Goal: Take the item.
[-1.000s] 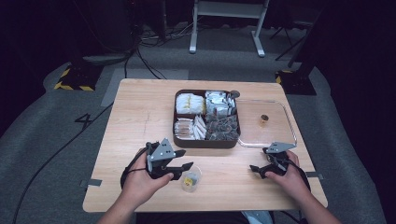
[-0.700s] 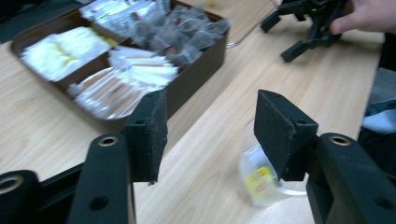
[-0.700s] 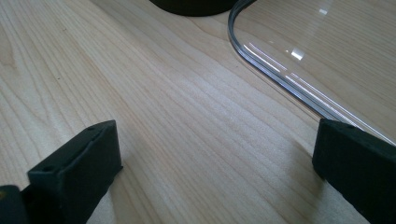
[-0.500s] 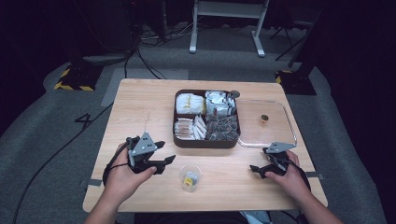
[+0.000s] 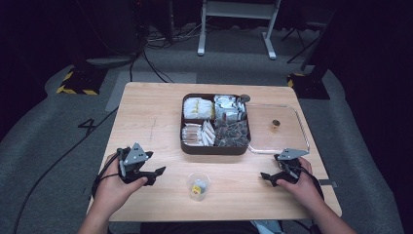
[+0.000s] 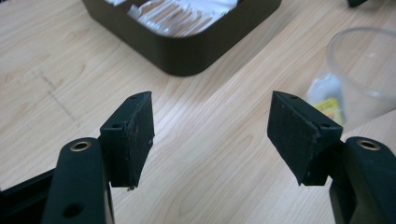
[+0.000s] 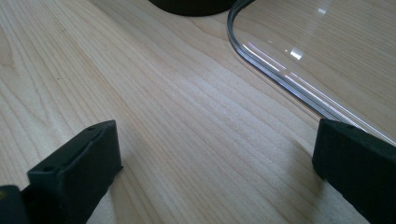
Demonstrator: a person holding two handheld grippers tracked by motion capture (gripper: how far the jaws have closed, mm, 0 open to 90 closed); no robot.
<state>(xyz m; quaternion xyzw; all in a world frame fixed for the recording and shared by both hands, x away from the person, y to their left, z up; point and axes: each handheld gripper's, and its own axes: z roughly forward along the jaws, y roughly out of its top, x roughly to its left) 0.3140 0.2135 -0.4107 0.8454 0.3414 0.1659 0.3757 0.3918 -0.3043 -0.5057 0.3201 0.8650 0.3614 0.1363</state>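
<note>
Standing clear of the cup (image 5: 198,184), the left tool (image 5: 158,172) had just been opening, empty; the right tool (image 5: 267,177) rested open, empty, on the surface (image 5: 146,112).

table (image 5: 146,112): pale wood with fine straight grain
box (image 5: 214,147): dark brown walls, four compartments of white, cream and dark brownish packets
cup (image 5: 198,178): clear plastic, a white and yellow packet inside
lid (image 5: 302,131): clear, with a small dark brown knob
left gripper (image 5: 157,174): black jaws under a grey plate
right gripper (image 5: 268,177): black jaws, grey plate
floor (image 5: 58,122): grey carpet, black-and-yellow striped tape
</note>
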